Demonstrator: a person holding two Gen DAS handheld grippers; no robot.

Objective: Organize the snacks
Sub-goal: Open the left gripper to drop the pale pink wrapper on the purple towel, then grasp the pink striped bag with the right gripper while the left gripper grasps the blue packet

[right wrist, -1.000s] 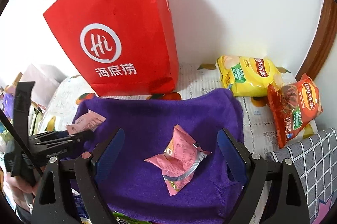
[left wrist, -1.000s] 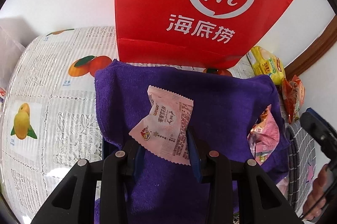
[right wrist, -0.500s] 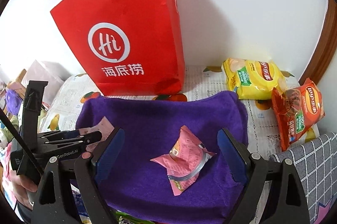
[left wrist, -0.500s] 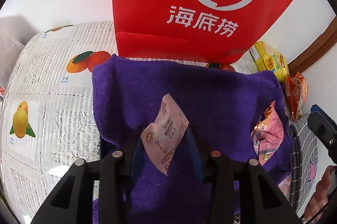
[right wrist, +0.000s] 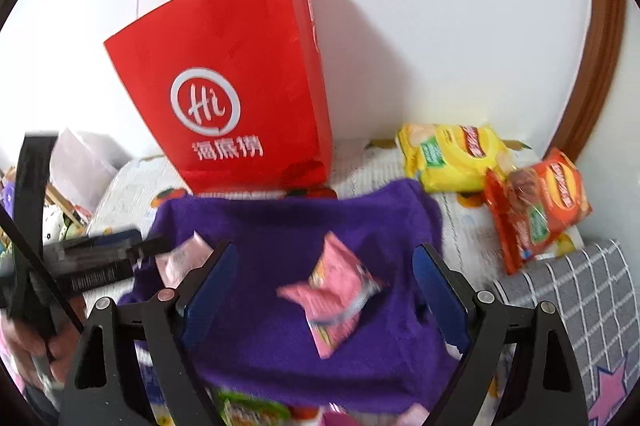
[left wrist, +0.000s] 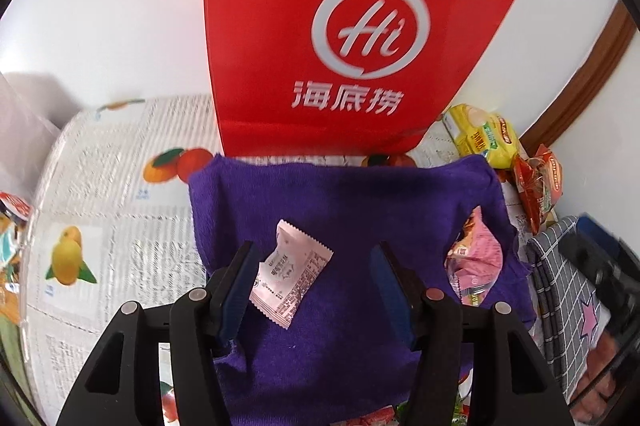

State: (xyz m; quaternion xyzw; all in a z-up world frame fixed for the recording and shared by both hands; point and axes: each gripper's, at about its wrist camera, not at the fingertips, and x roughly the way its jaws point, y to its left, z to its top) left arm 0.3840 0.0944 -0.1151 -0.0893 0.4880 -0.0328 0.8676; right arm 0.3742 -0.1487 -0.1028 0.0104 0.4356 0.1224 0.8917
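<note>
A pale pink snack packet (left wrist: 290, 274) lies on the purple towel (left wrist: 344, 201), between the fingers of my left gripper (left wrist: 312, 278), which is open; the packet lies against the left finger. It also shows in the right wrist view (right wrist: 182, 258). A brighter pink snack bag (right wrist: 336, 286) lies on the towel (right wrist: 280, 226) between the wide-open fingers of my right gripper (right wrist: 324, 294), untouched. The bag also shows at the right in the left wrist view (left wrist: 476, 258).
A red paper bag (left wrist: 352, 37) stands upright behind the towel against the white wall, also in the right wrist view (right wrist: 236, 97). A yellow chip bag (right wrist: 452, 153) and a red chip bag (right wrist: 536, 205) lie at the right. A grey checked cloth (right wrist: 580, 306) lies at the near right. Fruit-print tablecloth (left wrist: 100, 193) at the left.
My left gripper has opened and let go of the pale pink packet, which now lies on the towel. My right gripper has stayed open and pulled back a little.
</note>
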